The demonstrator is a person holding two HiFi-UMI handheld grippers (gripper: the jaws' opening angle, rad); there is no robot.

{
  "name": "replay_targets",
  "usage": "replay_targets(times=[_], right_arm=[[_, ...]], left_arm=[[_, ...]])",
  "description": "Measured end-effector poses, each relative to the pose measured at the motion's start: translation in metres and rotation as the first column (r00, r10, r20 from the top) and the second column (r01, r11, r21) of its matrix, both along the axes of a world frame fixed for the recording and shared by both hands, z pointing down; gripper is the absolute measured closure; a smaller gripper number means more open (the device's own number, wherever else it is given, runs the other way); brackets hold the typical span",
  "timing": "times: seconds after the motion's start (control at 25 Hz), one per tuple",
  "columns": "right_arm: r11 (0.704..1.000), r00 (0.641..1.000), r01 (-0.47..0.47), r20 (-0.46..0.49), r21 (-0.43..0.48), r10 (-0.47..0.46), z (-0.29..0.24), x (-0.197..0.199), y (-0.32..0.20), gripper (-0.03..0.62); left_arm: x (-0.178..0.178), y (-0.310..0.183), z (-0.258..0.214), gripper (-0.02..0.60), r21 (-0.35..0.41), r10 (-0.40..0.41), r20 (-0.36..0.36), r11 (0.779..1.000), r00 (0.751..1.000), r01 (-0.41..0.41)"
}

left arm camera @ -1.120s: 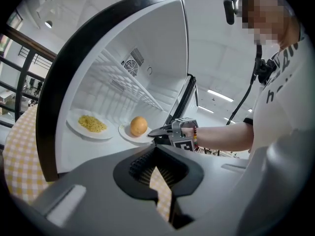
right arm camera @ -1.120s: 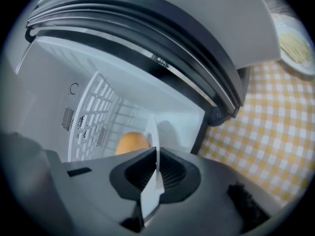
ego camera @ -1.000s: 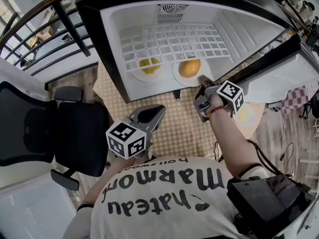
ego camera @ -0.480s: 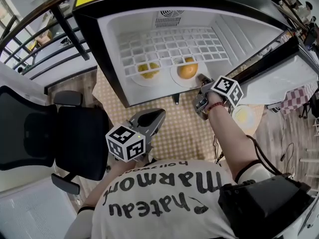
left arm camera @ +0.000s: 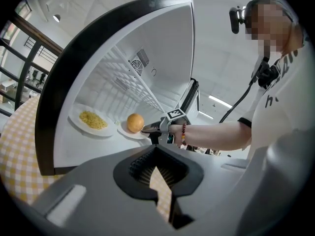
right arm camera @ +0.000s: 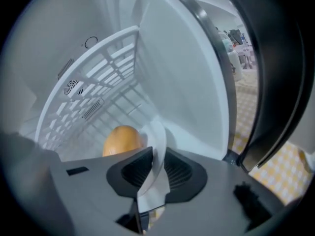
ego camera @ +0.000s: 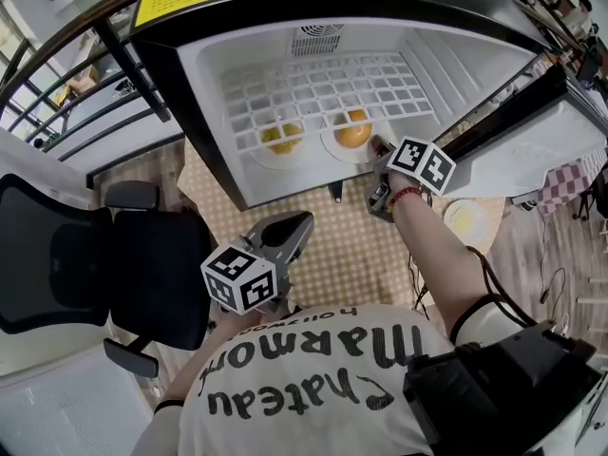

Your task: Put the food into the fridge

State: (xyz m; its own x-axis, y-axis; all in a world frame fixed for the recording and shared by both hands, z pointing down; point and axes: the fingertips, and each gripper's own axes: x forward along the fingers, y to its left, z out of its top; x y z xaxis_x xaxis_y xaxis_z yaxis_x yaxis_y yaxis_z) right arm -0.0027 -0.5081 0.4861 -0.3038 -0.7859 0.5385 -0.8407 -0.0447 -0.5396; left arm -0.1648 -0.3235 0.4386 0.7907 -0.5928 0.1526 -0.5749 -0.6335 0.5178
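Our right gripper [ego camera: 380, 150] had just been opening, jaws narrowly apart, the plate [right arm camera: 156, 134] rim loose between them, with the orange [right arm camera: 122, 140] just ahead-left.

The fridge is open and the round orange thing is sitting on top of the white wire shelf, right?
Not quite. The fridge is open, but the round orange food is not on top of the white wire shelf. It sits on a white plate on the fridge floor, underneath that shelf. The left gripper view shows this from the side.
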Motion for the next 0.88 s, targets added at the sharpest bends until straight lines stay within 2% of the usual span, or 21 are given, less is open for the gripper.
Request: replay_targets(times=[0.44, 0.64, 0.88], right_arm=[[0.997, 0.983, 0.077, -0.170, 0.027, -0.072, -0.001, 0.001, -0.006, 0.490], [0.993, 0.949, 0.119, -0.293, -0.014, -0.117, 0.009, 0.001, -0.003, 0.456], [0.993, 0.950, 0.114, -0.291, -0.018, -0.114, 0.013, -0.001, -0.003, 0.453]], left_arm=[[-0.002, 0.000, 0.003, 0.574, -0.005, -0.003, -0.001, 1.000, 1.000, 0.003], [-0.006, 0.000, 0.003, 0.574, -0.008, -0.010, -0.006, 1.000, 1.000, 0.009], [-0.012, 0.001, 0.006, 0.574, -0.019, -0.026, -0.011, 0.999, 1.000, 0.026]])
